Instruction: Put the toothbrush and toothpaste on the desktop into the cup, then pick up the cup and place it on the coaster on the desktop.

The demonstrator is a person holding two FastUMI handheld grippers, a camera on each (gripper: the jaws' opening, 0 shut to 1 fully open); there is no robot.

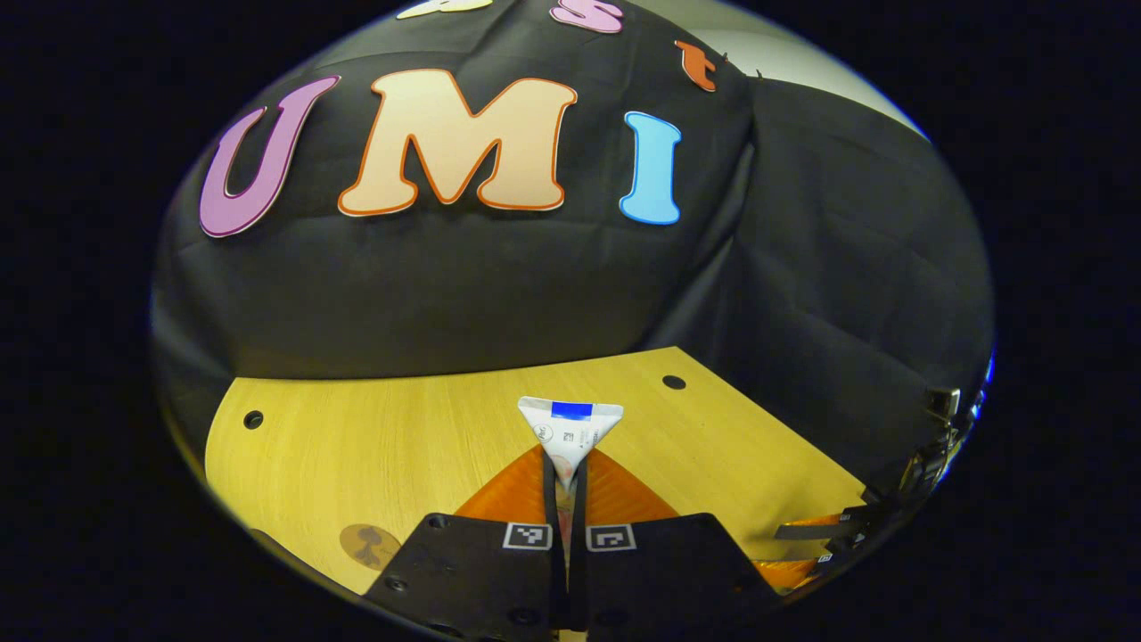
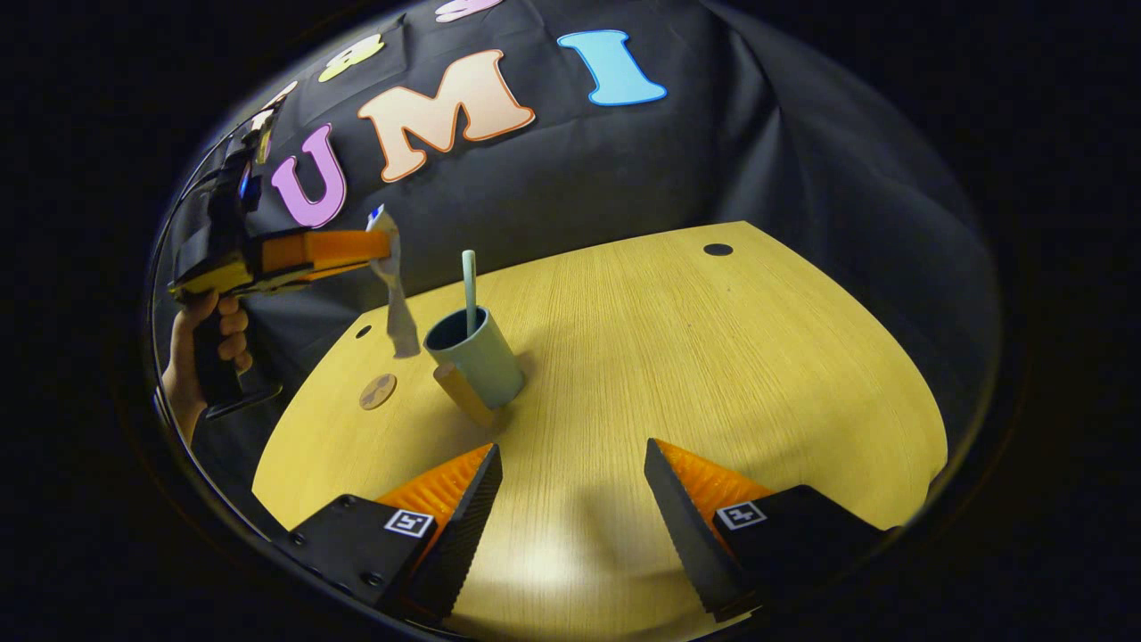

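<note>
Left gripper view looks along the left gripper [image 1: 567,499], whose two fingers are pressed together on a white toothpaste tube with a blue band [image 1: 570,432]; the tube's flat crimped end stands up just past the fingertips, above the yellow wood-grain desktop [image 1: 374,446]. A small round brown coaster [image 1: 369,544] lies flat on the desktop to the lower left, near the table edge. Right gripper view shows the same gripper [image 2: 379,248] farther off at the left, held by a person's hand [image 2: 209,352] around its grip, with the toothpaste tube [image 2: 397,303] hanging downward from its tips, just beside the rim of a pale blue-green cup [image 2: 477,357]. The cup stands upright on the desktop [image 2: 713,374] with a light green toothbrush [image 2: 469,285] upright inside it, handle poking well above the rim. The coaster [image 2: 378,390] sits near the cup, to its left, apart from it. Right gripper [image 2: 570,486] hovers low over bare desktop, its fingers spread wide apart and holding nothing.
</note>
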